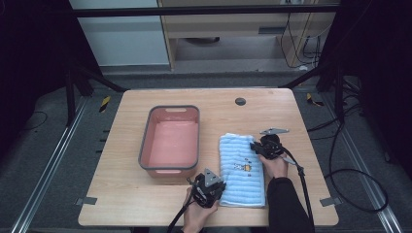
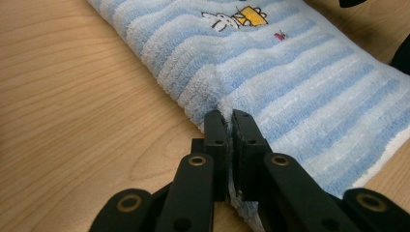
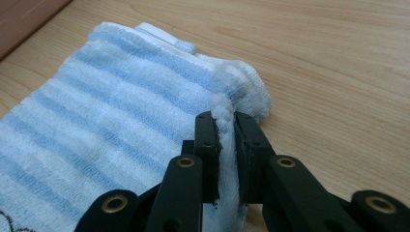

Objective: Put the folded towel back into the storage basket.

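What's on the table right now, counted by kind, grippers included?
Towel, blue striped, folded: 1
Tub, pink with a grey rim: 1
Grippers: 2, the left gripper and the right gripper, each shut on an edge of the towel
Total: 4

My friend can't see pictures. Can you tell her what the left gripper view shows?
Two black jaws of the left gripper are shut on the edge of a folded blue-and-white striped towel that lies on a wooden table. A small cartoon picture is stitched on the towel near the top.
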